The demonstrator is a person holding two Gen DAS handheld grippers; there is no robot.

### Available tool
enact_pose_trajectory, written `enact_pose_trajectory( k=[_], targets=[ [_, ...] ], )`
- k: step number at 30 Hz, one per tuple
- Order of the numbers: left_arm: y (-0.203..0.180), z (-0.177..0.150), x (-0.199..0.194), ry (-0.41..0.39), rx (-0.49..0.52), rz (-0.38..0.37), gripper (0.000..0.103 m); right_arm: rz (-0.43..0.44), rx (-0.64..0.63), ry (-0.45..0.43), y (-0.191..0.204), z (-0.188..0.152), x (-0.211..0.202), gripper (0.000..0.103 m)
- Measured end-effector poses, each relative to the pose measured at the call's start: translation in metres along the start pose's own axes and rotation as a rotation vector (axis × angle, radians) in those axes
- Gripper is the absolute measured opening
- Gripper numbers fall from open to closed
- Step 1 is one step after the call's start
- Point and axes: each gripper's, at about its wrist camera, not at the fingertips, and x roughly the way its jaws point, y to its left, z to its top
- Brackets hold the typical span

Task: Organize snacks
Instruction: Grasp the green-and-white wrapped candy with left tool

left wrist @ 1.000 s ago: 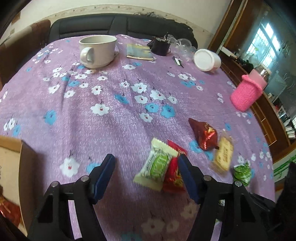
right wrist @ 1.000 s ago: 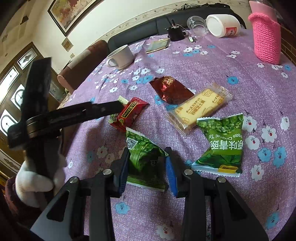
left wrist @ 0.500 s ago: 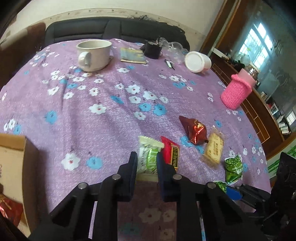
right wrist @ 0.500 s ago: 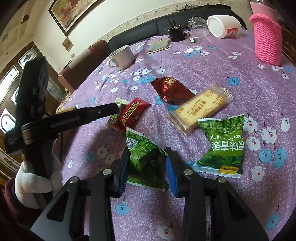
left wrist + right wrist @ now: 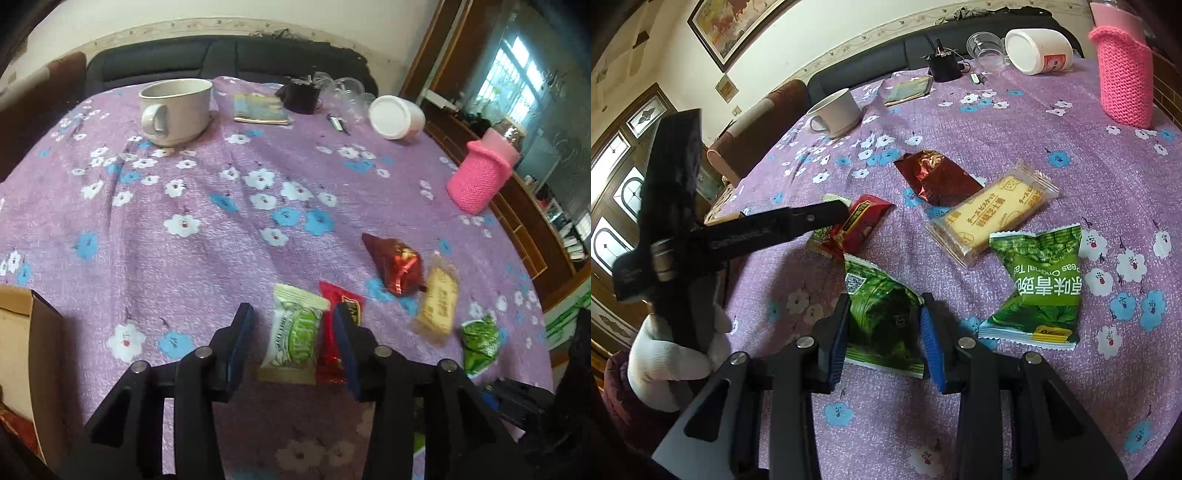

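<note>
Snacks lie on the purple flowered tablecloth (image 5: 221,229). My left gripper (image 5: 293,347) is open, its jaws on either side of a white-and-green packet (image 5: 295,332); a red packet (image 5: 334,328) lies against the right finger. My right gripper (image 5: 884,332) has its jaws against both sides of a dark green packet (image 5: 882,317) that rests on the cloth. A second green pea packet (image 5: 1039,284), a yellow biscuit pack (image 5: 991,216) and a dark red foil packet (image 5: 936,177) lie beyond. The left gripper also shows in the right wrist view (image 5: 827,216).
A cardboard box (image 5: 26,350) stands at the left table edge. At the far side are a white cup (image 5: 173,110), a booklet (image 5: 260,110), a black object (image 5: 299,98), a white jar on its side (image 5: 395,116) and a pink knitted holder (image 5: 478,177).
My left gripper shut around the white-and-green packet half a second ago and has now opened again; the packet lies between its fingers. My right gripper has stayed in place on the dark green packet.
</note>
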Motion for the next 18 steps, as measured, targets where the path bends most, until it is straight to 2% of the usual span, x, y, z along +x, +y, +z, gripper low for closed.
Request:
enact_pose_trajectory(
  k=[4, 9, 11, 12, 14, 17, 18],
  targets=[
    [0.009, -0.003, 0.002, -0.014, 0.002, 0.026, 0.044, 0.000, 0.001, -0.002, 0.000, 0.000, 0.000, 0.038],
    [0.017, -0.008, -0.004, -0.025, 0.001, 0.009, 0.044, -0.004, 0.000, -0.005, 0.000, 0.000, 0.001, 0.038],
    [0.013, -0.006, -0.002, -0.020, 0.006, 0.037, 0.044, -0.010, -0.006, -0.008, 0.002, 0.000, 0.001, 0.038],
    [0.010, -0.006, 0.000, -0.018, 0.017, 0.060, 0.045, -0.012, -0.009, -0.009, 0.002, 0.000, 0.001, 0.038],
    [-0.002, -0.008, 0.004, -0.010, 0.060, 0.109, 0.055, -0.015, -0.015, -0.012, 0.002, 0.000, 0.001, 0.038],
    [-0.022, -0.013, 0.009, 0.010, 0.160, 0.145, 0.053, -0.019, -0.028, -0.015, 0.004, 0.000, 0.002, 0.038],
    [-0.027, -0.015, 0.008, 0.016, 0.178, 0.140, 0.048, -0.017, -0.032, -0.015, 0.005, -0.001, 0.002, 0.038]
  ],
)
